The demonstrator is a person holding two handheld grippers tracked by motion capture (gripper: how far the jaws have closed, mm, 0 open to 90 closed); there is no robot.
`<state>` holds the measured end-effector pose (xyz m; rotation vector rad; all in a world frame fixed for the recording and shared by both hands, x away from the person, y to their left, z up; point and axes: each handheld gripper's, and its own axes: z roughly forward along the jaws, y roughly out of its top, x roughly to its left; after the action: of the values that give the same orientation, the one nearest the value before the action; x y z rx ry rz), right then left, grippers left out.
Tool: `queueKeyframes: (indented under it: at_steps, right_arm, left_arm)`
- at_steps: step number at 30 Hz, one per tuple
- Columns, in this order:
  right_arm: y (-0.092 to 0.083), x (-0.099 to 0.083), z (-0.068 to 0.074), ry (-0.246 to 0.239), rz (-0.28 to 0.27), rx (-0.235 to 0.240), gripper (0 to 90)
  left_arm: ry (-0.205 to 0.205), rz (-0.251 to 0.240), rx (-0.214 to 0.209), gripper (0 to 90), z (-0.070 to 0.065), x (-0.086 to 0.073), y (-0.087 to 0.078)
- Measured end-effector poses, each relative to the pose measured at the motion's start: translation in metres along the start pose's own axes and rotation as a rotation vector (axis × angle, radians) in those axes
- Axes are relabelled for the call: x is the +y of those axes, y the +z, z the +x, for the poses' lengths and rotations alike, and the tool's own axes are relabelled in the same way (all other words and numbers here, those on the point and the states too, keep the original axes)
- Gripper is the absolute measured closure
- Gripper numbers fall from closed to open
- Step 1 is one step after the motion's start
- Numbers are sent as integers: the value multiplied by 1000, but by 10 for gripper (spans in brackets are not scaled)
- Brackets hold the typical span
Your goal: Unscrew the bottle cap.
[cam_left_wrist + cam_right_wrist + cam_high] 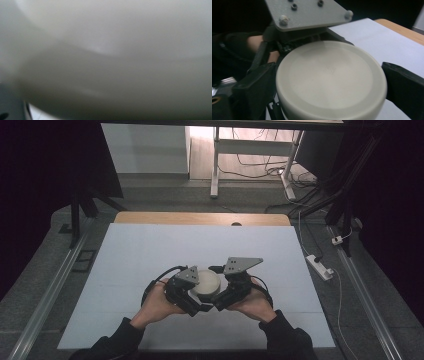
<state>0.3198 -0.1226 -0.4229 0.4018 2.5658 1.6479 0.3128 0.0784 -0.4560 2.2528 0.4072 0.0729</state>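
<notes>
Near the front middle of the pale grey table top, a round off-white container with a flat lid sat between both hand-held tools. Left gripper pressed in from its left side; its own view was blurred white surface, so whether its jaws were spread or clamped could not be told. Right gripper had its black jaws spread, one on either side of the container, close against its wall. Each person's hand held a tool.
</notes>
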Motion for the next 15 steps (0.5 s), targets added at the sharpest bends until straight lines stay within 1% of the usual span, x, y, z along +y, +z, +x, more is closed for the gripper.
queueKeyframes:
  at_steps: [2, 3, 4, 6, 7, 8, 11, 15]
  right_arm:
    - [1, 3, 4, 5, 17, -69, 8]
    - [2, 3, 6, 15, 23, -100, 8]
    - [3, 4, 8, 18, 25, -122, 9]
    - [6, 4, 10, 20, 33, -177, 15]
    - [7, 4, 12, 22, 27, -186, 34]
    - [9, 3, 12, 25, 28, -180, 56]
    - [10, 1, 12, 33, 23, -187, 67]
    - [9, 0, 11, 37, 22, -174, 71]
  left_arm:
    - [-22, -1, 27, 76, 1, 0, -1]
    - [-22, -1, 27, 76, 1, 0, -1]
    - [-32, 9, 65, 76, 0, 0, -1]
    - [-39, 16, 79, 76, 0, 1, 1]
    - [-43, 17, 86, 76, -1, 1, 1]
    - [-43, 20, 87, 76, -1, 1, 2]
    - [-43, 25, 101, 76, -2, 2, 3]
    - [-31, 30, 88, 76, -1, 1, 3]
